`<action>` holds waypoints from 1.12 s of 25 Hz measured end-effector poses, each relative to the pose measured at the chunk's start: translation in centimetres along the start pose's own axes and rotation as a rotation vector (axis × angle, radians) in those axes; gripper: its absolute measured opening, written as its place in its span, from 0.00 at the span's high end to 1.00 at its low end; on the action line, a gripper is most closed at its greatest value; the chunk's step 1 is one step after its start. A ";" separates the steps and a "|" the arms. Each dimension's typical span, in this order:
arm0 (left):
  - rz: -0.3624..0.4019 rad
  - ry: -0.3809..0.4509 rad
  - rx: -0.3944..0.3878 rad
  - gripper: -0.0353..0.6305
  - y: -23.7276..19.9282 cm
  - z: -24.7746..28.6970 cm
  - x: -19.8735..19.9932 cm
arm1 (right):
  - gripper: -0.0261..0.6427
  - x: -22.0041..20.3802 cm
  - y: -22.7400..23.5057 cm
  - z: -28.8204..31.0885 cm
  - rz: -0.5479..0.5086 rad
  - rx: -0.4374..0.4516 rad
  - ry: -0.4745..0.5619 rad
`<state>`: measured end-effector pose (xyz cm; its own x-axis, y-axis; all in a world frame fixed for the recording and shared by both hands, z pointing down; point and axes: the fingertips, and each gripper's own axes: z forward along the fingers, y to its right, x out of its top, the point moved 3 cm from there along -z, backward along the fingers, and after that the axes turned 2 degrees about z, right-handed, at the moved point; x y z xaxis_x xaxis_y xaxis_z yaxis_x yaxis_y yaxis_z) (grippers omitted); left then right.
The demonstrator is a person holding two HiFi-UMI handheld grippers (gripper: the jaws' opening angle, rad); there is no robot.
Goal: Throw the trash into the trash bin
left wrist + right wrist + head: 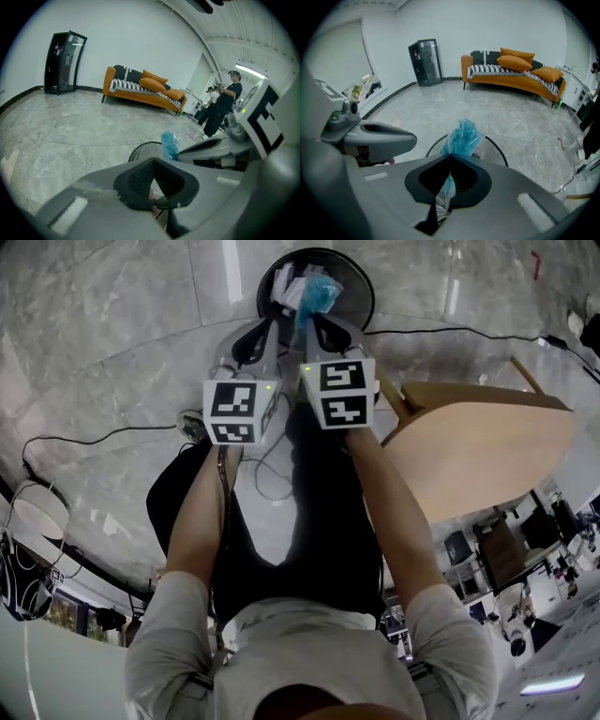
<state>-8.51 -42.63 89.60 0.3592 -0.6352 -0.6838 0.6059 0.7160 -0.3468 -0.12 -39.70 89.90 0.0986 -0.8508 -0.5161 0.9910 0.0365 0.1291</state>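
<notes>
Marble floor lies open around the trash bin, at twelve o'clock just ahead of both grippers; a wooden table sits at three. Our right gripper, the nearer, pinches the blue bag, its length pointing forward over the bin's mouth. Our left gripper has its jaws together.

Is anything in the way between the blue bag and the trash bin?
No, nothing visible is. The blue bag, held by the right gripper, hangs above the open trash bin; the left gripper is beside it.
</notes>
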 end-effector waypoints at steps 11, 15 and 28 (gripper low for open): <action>0.011 -0.033 -0.005 0.92 -1.1 2.2 -2.0 | 0.83 -1.4 3.0 4.4 0.006 -0.064 -0.051; 0.032 -0.038 -0.004 0.92 0.0 0.0 0.0 | 0.76 0.5 2.5 1.1 -0.029 -0.057 -0.006; 0.047 0.034 0.006 0.92 8.3 -15.3 13.4 | 0.95 11.5 -3.2 -20.6 -0.068 -0.025 0.225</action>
<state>-9.56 -40.74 67.73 0.3625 -0.5908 -0.7208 0.5932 0.7428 -0.3104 -0.26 -38.80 66.06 0.0464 -0.7133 -0.6994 0.9977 -0.0017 0.0679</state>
